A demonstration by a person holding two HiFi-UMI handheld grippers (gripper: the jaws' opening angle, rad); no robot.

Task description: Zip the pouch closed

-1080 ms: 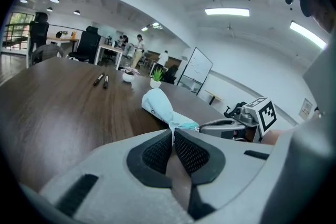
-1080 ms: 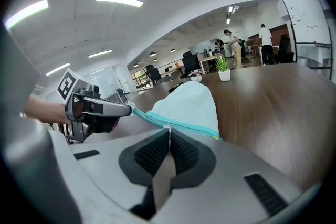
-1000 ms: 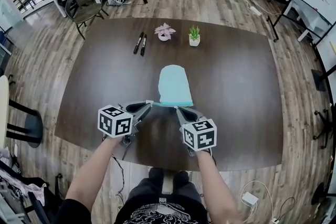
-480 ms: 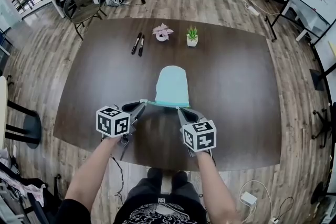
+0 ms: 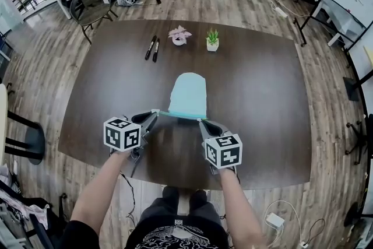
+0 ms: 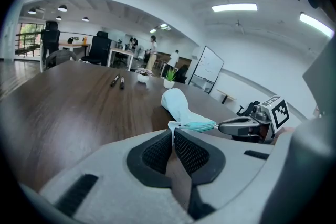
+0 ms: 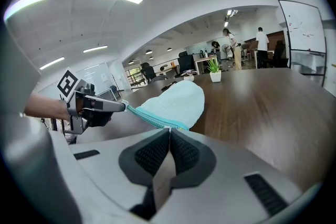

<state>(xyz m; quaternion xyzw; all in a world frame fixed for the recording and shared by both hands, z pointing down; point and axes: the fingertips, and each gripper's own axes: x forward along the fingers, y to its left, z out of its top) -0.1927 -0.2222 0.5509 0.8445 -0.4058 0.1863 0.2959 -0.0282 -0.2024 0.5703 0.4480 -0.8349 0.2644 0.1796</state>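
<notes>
Both grippers are on it now. The pale blue soft fabric pouch lies in the middle of the dark brown wooden tabletop, straight ahead of me. Its near end is strung between my two grippers and its rounded far end points away towards the plants.

My left gripper is clenched on the pouch's near left corner. In the left gripper view the pads are pressed together, with a pale tab of fabric pinched right at their tips.

My right gripper is clamped on the near right end of the same edge. In the right gripper view the jaws are together, and the teal zipper strip runs straight into them from the left gripper's tips. That strip is pulled taut from one gripper to the other, raised a little off the tabletop, while the body of the pouch slopes down and rests on the wood beyond.

I cannot tell whether the zipper is run closed.

Well past the pouch sit two black marker pens, a small pink-leaved plant in a white pot and a small green plant in a white pot, all well apart from the grippers.
</notes>
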